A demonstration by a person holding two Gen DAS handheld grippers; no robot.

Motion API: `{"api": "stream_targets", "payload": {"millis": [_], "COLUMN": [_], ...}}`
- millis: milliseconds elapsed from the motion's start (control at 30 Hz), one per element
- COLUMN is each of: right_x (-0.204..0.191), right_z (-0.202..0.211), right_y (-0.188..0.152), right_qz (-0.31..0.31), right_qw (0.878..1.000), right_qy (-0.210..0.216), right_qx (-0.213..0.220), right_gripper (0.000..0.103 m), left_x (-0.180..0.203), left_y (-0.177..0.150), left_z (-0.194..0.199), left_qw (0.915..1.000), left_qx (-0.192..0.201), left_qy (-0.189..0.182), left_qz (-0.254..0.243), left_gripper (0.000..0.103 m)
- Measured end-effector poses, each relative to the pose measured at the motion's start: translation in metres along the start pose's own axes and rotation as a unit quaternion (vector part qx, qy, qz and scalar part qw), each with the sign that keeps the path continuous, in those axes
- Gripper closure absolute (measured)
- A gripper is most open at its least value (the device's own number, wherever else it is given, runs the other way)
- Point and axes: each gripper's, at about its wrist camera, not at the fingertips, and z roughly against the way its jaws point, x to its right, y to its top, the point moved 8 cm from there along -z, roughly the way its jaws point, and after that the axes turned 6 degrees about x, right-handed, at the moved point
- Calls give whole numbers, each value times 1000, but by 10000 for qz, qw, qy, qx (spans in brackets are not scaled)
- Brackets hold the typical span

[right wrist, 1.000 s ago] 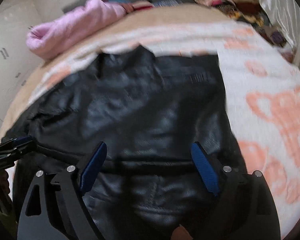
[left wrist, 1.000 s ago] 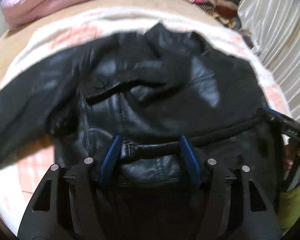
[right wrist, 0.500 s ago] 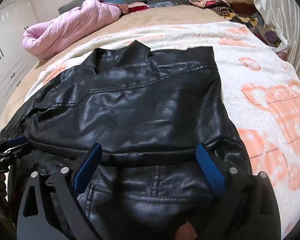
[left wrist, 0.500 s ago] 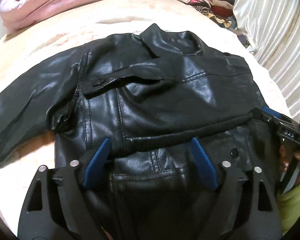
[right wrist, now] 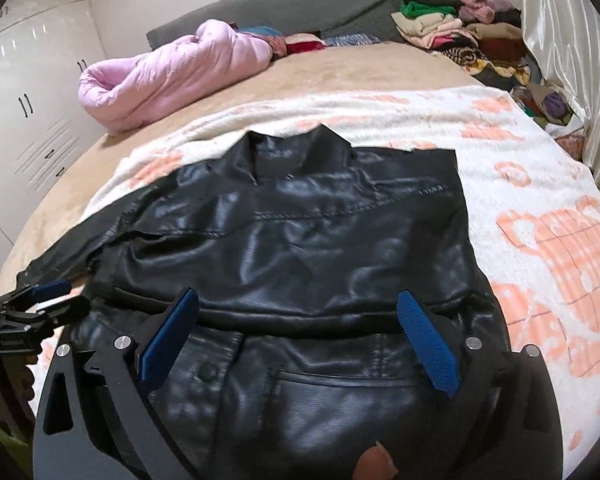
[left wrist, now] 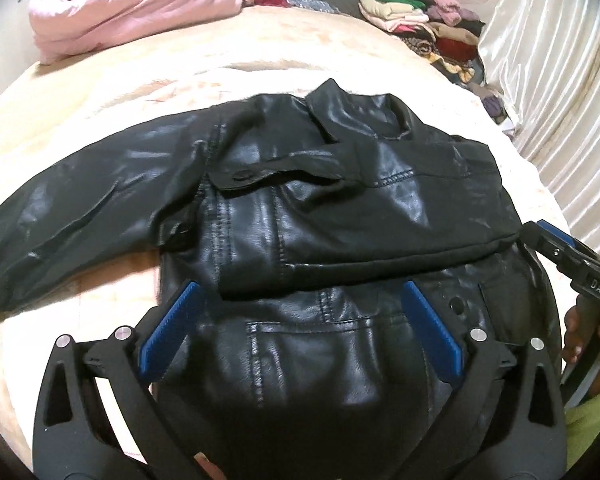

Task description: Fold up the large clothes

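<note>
I find the black leather jacket (left wrist: 300, 216) flat on the bed's blanket (right wrist: 540, 184), one sleeve folded across; left gripper (left wrist: 300, 332) and right gripper (right wrist: 298, 338) fingers spread, empty; next, I judge, fold the outstretched sleeve (left wrist: 72, 204) at frame left.

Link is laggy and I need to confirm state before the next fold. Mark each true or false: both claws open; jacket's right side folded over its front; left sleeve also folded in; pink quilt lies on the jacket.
1. Left claw and right claw are open: true.
2. The black leather jacket has its right side folded over its front: true.
3. Left sleeve is folded in: false, it lies spread out.
4. The pink puffy quilt lies on the jacket: false, it lies apart, farther up the bed.
</note>
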Motion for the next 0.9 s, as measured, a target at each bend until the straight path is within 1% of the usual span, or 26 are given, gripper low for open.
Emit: {"api": "stream_targets", "payload": {"millis": [167, 333, 400, 700, 900], "right_x": [-22, -48, -59, -119, -163], "right_z": [6, 9, 10, 8, 6], "right_y": [9, 19, 22, 34, 49], "right_qz": [111, 239, 284, 584, 889], "right_qw": [9998, 9992, 9988, 9958, 9917], "right_qy": [80, 199, 252, 599, 832], "right_qx": [140, 265, 315, 382, 415], "right_gripper": [4, 4, 4, 4, 4], "left_x": [-15, -36, -43, -85, -120], "left_y": [1, 3, 4, 5, 6], "left_z": [13, 29, 34, 55, 70], "left_qw": [9998, 9977, 9971, 9934, 9871], "left_qx": [119, 372, 427, 608, 775], "left_qy": [116, 554, 618, 733, 829], "left_qz": [137, 112, 145, 632, 1129], "left_gripper": [9, 9, 9, 9, 9]}}
